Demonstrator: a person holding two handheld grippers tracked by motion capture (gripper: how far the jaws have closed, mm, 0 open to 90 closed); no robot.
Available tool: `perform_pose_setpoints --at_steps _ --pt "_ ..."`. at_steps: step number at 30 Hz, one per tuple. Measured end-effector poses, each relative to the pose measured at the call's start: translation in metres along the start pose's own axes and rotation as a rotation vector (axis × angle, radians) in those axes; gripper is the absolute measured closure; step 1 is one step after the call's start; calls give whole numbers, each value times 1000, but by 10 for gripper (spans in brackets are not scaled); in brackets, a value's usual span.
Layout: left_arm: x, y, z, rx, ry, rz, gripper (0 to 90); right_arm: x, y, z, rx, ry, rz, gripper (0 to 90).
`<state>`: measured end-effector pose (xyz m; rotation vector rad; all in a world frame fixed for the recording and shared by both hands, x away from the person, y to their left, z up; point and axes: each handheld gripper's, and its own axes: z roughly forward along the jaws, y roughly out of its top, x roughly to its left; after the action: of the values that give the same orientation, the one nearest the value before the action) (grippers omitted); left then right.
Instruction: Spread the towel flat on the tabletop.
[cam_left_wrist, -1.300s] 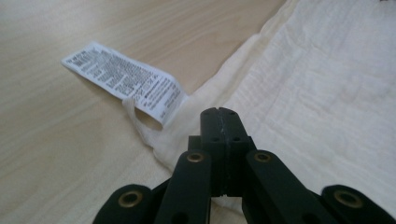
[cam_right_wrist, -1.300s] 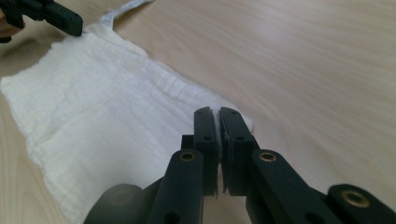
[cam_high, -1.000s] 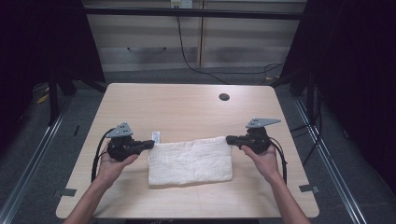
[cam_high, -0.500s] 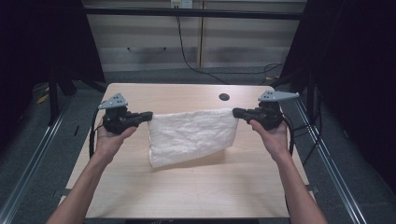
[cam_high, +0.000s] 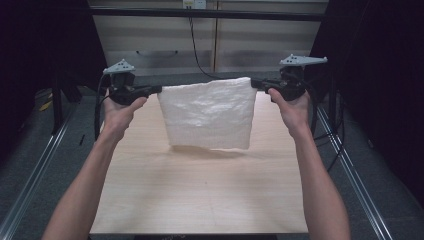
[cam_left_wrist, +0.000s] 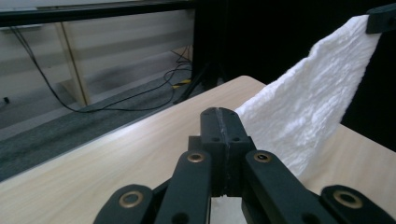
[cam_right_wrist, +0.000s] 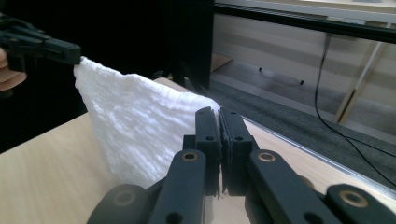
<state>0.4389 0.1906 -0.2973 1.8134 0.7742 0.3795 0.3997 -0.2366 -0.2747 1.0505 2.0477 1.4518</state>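
Left hand-held gripper (cam_high: 159, 89) pinching one top corner of the white towel (cam_high: 210, 114), right hand-held gripper (cam_high: 254, 83) pinching the other, jaws pressed tight on the cloth in both gripper views. Towel hanging spread between them, clear above the wooden surface (cam_high: 200, 190), lower edge free. To do well: keep both pinches firm, hold the top edge level and gently taut, match the height of both hands, avoid tugging apart hard enough to slip a corner loose.
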Motion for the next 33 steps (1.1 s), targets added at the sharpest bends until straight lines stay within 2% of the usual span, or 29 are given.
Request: perform_pose_setpoints --at_steps 4,7,10,12,14,15,16,18,22,25,30,33 --pt "0 9 4 -29 -2 -12 900 -8 4 6 -4 -23 21 874" --pt "-8 8 1 -28 -15 27 900 -10 -1 5 -22 -19 21 874" --pt "-16 -1 -3 6 -14 68 900 -4 -13 2 11 -18 -5 874" --pt "-18 -9 -9 -2 -31 59 900 0 -24 0 32 -12 -13 874" --pt "-22 -23 -14 12 -39 71 900 4 -36 -3 56 -10 -21 873" --pt "-22 -23 -14 12 -39 71 900 4 -36 -3 56 -10 -21 873" --pt "-24 -34 -16 21 -50 73 900 8 -54 -3 81 7 -9 874" --pt "-24 -46 -14 43 -56 75 900 10 -69 0 120 3 -20 875" --pt "-24 -60 -5 65 -77 57 900 12 -100 4 142 26 13 876" --pt "-24 -70 3 68 -94 33 900 18 -120 3 178 41 -3 876" --pt "-27 -87 19 92 -119 -4 900 14 -142 0 204 24 24 876" --pt "-30 -99 29 116 -129 -20 900 14 -155 -2 209 30 38 876"
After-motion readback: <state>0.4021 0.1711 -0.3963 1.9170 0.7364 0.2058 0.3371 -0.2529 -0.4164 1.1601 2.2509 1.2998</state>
